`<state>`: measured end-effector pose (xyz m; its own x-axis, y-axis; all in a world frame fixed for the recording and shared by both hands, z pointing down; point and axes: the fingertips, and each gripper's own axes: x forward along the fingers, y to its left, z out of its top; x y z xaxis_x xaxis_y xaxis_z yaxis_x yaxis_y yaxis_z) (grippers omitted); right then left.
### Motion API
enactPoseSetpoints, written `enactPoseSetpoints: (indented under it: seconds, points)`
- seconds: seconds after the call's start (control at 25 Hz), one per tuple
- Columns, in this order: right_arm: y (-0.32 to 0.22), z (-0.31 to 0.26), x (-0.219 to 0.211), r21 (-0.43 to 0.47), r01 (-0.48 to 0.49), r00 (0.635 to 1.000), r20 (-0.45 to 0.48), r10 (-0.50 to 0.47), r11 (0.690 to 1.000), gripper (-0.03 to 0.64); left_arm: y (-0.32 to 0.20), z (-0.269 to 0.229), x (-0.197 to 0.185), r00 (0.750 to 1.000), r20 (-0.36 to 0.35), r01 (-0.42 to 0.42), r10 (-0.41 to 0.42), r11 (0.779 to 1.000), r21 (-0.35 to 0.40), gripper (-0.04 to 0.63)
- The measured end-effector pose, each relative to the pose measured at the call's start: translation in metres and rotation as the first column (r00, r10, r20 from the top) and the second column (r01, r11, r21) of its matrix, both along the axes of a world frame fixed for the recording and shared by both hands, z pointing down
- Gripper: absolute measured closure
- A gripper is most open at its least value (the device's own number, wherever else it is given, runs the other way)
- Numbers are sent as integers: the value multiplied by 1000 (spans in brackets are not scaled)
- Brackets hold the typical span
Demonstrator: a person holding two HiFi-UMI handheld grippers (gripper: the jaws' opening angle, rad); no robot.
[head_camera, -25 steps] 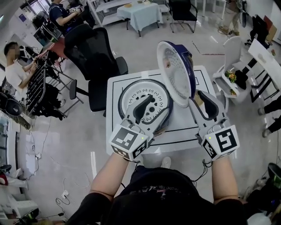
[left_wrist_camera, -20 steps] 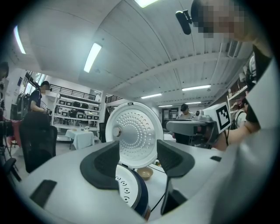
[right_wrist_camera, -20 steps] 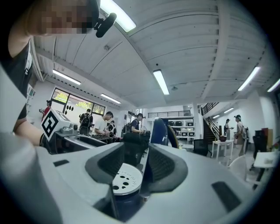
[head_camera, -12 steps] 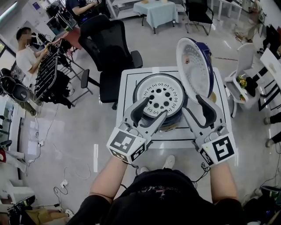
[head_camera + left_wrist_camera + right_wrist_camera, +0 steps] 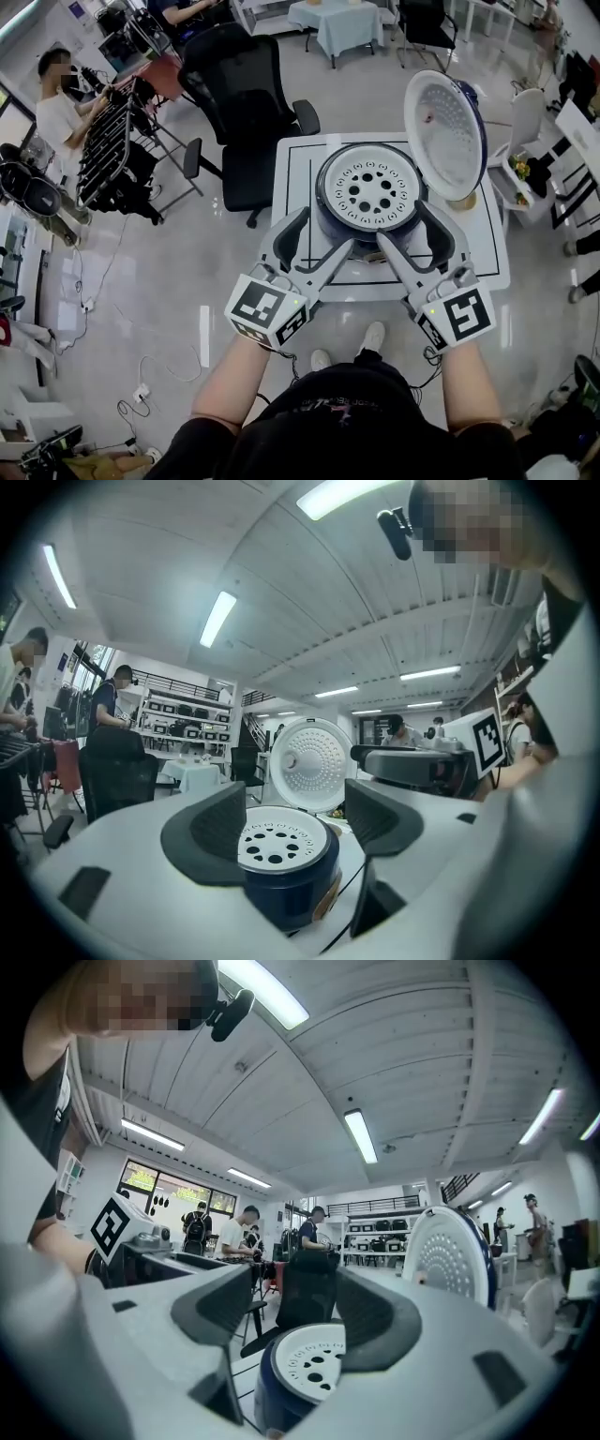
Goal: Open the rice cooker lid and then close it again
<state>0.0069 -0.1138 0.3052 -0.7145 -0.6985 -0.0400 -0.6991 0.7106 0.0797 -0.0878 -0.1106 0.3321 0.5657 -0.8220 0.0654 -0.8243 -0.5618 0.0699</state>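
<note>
Now lid upright at right, rice cooker open on table; left gripper, right gripper near side, jaws just opened wide, gripping nothing.

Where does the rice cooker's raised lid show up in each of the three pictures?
Head view: the lid stands upright at upper right, just right of the white plate with holes.
Left gripper view: lid at centre, above and behind that plate.
Right gripper view: lid right of centre, up and right of the plate.
Shared landmark: that plate, on top of the blue cooker.
</note>
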Motion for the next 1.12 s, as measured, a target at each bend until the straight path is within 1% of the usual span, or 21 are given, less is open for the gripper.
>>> enactPoseSetpoints:
  seconds: [0.28,0.4,0.56,0.8,0.96,1.12]
  points:
    - [27,6,-25,-12,-37,999,-24,37,999,350,27,11,-27,999,-34,-19,18,1000,-16,278]
    - [38,7,-30,-13,-51,998,-29,51,999,350,37,13,-32,999,-38,-29,28,999,-22,278]
    - [51,3,-29,0,-77,997,-27,77,997,348,49,9,-32,998,-33,-51,51,999,-9,278]
    - [66,-3,-16,16,-130,991,-19,130,991,350,59,-1,-20,995,-26,-99,99,995,17,278]
    - [73,-4,0,17,-182,983,-14,182,983,350,62,-4,-5,988,-22,-151,151,988,26,278]
    - [79,-8,17,25,-216,976,-11,216,976,350,64,-8,13,983,-22,-182,183,983,34,278]
